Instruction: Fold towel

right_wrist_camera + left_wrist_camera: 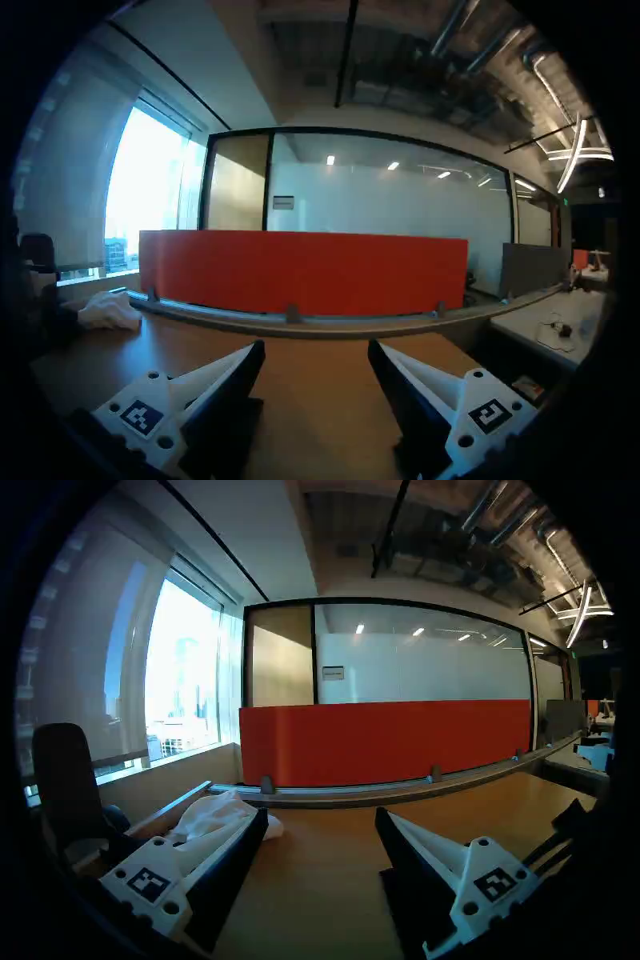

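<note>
A crumpled white towel [218,814] lies on the wooden desk [336,864] near its far left corner, just beyond my left finger in the left gripper view. My left gripper [322,826] is open, hovering low over the desk with nothing between its fingers. In the right gripper view the same towel [106,311] sits far off to the left on the desk [320,400]. The right gripper [316,357] is open too, over bare wood, well away from the towel.
An orange divider panel [384,740] on a grey rail borders the desk's far edge. A black office chair [68,788] stands at the left by the bright window [180,684]. Another desk [552,316] with cables lies to the right.
</note>
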Tool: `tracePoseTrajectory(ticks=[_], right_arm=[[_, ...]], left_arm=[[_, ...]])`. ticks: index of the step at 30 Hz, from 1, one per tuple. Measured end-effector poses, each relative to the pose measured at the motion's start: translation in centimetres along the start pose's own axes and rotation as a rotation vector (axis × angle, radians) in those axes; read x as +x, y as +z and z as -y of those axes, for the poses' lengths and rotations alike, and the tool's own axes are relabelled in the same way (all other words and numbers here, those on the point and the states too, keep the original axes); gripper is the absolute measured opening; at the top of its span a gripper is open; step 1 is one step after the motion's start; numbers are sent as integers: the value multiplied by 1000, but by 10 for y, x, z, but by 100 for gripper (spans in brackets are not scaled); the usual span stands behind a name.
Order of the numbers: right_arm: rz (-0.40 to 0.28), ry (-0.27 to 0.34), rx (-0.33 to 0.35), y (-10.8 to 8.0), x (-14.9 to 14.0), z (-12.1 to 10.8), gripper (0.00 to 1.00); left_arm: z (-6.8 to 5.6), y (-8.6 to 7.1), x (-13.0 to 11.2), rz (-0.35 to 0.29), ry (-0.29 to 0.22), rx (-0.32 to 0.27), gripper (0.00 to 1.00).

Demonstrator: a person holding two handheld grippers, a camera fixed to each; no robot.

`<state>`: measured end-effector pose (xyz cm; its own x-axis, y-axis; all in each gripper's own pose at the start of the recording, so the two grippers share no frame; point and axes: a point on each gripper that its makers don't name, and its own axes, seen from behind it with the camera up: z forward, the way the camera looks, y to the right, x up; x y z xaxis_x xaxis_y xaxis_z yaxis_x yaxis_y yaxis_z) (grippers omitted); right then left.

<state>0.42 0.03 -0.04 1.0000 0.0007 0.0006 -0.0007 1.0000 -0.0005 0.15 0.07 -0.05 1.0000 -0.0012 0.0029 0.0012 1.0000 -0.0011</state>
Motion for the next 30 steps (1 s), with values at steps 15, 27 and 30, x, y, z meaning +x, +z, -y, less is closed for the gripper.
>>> tracePoseTrajectory(ticks=[15, 27, 30], right_arm=[[32, 19, 22, -9, 57, 5, 100], [89, -12, 103, -9, 56, 22, 100], [114, -18, 150, -10, 52, 33, 100]], left_arm=[[-12, -1, 37, 49, -27, -34, 100], [-36, -2, 37, 117, 1, -152, 100], [-43, -3, 35, 134, 13, -188, 100]])
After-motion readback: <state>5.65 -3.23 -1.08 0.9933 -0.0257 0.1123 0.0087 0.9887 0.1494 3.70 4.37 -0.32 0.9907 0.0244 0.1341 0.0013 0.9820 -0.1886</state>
